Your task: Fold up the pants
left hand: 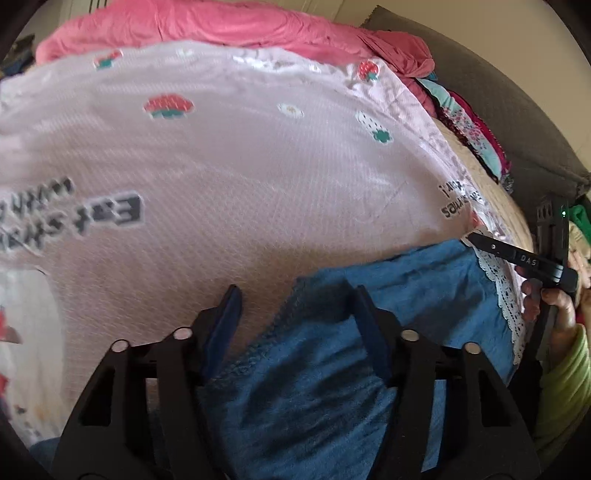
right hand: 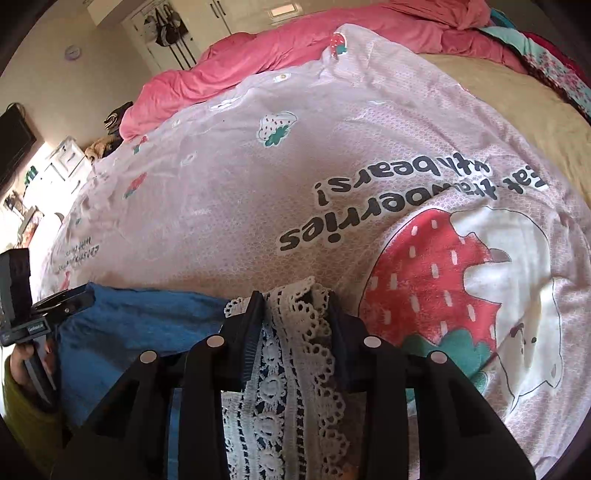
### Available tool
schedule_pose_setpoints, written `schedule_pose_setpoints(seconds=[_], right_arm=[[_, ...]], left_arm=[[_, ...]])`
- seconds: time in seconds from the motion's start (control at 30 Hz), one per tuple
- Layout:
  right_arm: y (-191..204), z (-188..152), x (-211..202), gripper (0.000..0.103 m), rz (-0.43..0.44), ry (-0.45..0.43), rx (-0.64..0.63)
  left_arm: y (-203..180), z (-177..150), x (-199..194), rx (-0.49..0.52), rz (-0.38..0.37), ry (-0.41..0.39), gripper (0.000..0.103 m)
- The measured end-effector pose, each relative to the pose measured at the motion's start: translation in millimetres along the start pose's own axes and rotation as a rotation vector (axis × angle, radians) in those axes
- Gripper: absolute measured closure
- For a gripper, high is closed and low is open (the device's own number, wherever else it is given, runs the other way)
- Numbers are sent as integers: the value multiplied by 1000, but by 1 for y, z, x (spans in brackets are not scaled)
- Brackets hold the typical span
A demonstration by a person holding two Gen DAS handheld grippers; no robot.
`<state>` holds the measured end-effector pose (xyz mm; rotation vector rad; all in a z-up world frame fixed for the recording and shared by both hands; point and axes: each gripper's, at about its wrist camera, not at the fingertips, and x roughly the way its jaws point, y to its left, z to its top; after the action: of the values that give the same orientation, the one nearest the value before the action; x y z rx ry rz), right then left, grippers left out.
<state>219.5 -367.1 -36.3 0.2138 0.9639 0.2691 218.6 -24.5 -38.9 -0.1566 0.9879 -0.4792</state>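
Left wrist view: the left gripper (left hand: pixel 295 295) has its jaws apart, straddling the gathered edge of the blue pants (left hand: pixel 325 362). One finger lies on the blue cloth; the other sits out on the pink strawberry bedspread (left hand: pixel 229 166), clear of the fabric, so nothing is pinched here. The pants lie directly under and behind the jaws and run off to the right, where their white lace hem (left hand: pixel 498 284) ends near the right gripper (left hand: pixel 469 238), held in the person's hand (left hand: pixel 561 310) with a green sleeve. Ahead of the jaws a pink quilt (left hand: pixel 221 22) is bunched at the far side of the bed.

Right wrist view: the right gripper (right hand: pixel 293 291) is clamped on the lace hem (right hand: pixel 291 325), whose trim is bunched between the two fingers and stands up past their tips. That grip likely pins one end of the pants so the cloth stays taut across to the left gripper (right hand: pixel 62 301), seen left of the jaws at the far end of the blue pants (right hand: pixel 140 317). A large strawberry print lies to the right of the jaws
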Motion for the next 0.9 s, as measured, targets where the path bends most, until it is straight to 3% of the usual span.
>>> schedule_pose_setpoints(seconds=[0.17, 0.23, 0.3, 0.53, 0.73, 0.9], right_arm=[[5, -7, -8, 78, 11, -38, -37], [9, -8, -11, 80, 5, -52, -55], [15, -8, -14, 85, -2, -72, -76], [34, 10, -34, 89, -55, -172, -175], [38, 22, 18, 89, -208, -7, -279], [32, 16, 27, 85, -227, -4, -278]], left_arm=[[-12, -1, 7, 33, -78, 16, 80], [-22, -4, 10, 73, -48, 12, 91], [-28, -6, 9, 97, -10, -14, 95], [-39, 5, -10, 168, 67, -139, 97], [-32, 6, 18, 171, 126, -94, 98], [-23, 6, 24, 144, 128, -80, 91]])
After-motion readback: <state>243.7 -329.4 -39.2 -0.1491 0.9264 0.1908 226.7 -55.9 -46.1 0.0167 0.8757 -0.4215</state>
